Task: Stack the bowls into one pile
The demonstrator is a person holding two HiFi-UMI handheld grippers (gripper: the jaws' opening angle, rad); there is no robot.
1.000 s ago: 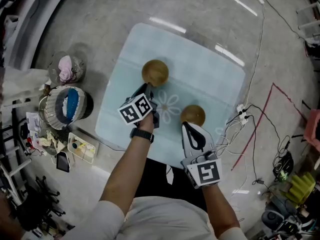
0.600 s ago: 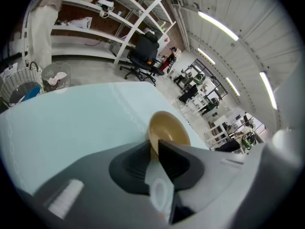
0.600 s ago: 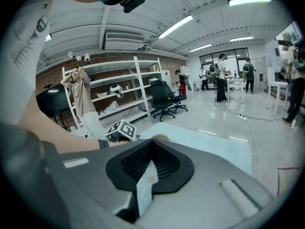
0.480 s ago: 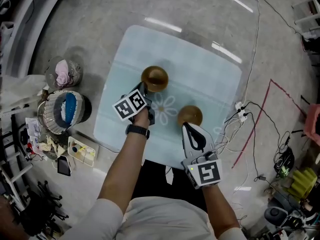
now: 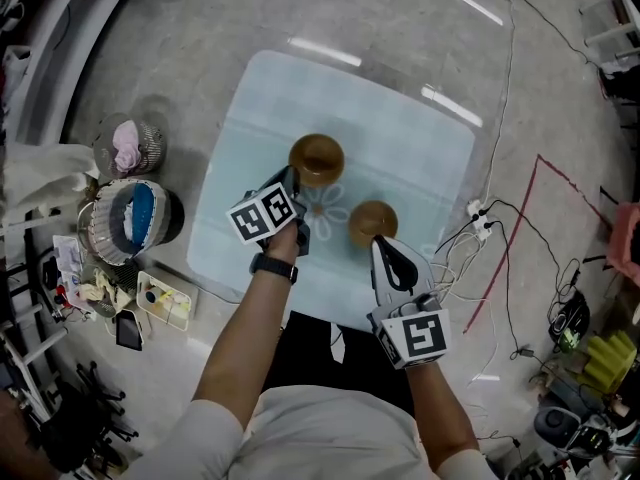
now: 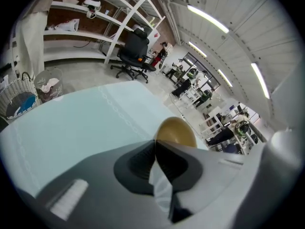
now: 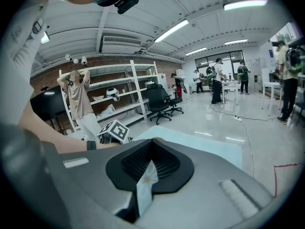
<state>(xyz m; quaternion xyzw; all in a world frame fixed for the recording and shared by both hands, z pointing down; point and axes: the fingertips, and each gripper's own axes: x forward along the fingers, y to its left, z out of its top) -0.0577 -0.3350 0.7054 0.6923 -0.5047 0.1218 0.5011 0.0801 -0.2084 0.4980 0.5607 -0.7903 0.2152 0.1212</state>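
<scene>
A pale blue counter point(image 5: 400, 133) with a printed flower point(image 5: 326, 204) at its middle carries 2 brown bowls, apart from each other with the flower between them. The far bowl point(image 5: 316, 158) sits above and left of the flower; the near bowl point(image 5: 372, 222) sits to its right, closer to the person.

The left tongs point(image 5: 294, 178) reach the near-left rim of the far bowl. In the left gripper view the tongs point(image 6: 155, 143) are pressed together at their tips, nipping the rim, and the bowl's golden side point(image 6: 176, 130) rises right behind them.

The right tongs point(image 5: 378, 244) meet the near bowl at its closest edge. In the right gripper view these tongs point(image 7: 152, 142) are likewise closed tip to tip on that rim, and the left gripper's marker cube point(image 7: 114, 130) shows beyond.

On the floor to the left stand 2 wicker baskets point(image 5: 130, 213) point(image 5: 128, 146); cables point(image 5: 490, 218) trail at the right.
</scene>
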